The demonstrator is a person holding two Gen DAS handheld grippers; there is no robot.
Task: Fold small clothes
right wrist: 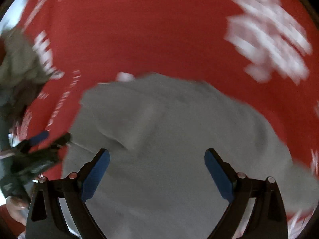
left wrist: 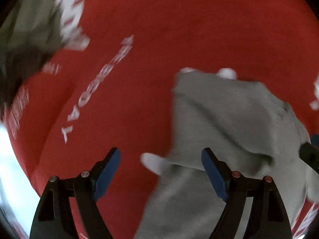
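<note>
A small grey garment (left wrist: 229, 131) lies crumpled on a red cloth with white lettering (left wrist: 139, 49). It fills the lower middle of the right wrist view (right wrist: 169, 139), with a fold raised at its left. My left gripper (left wrist: 160, 159) is open and empty, its right finger over the garment's left edge. My right gripper (right wrist: 157, 159) is open and empty, just above the garment. The left gripper also shows at the left edge of the right wrist view (right wrist: 47, 137). Both views are blurred by motion.
A heap of olive and dark clothes (left wrist: 26, 45) lies at the far left, also in the right wrist view (right wrist: 18, 69). The red cloth (right wrist: 159, 29) covers the whole surface. A pale floor strip (left wrist: 8, 159) shows at the left edge.
</note>
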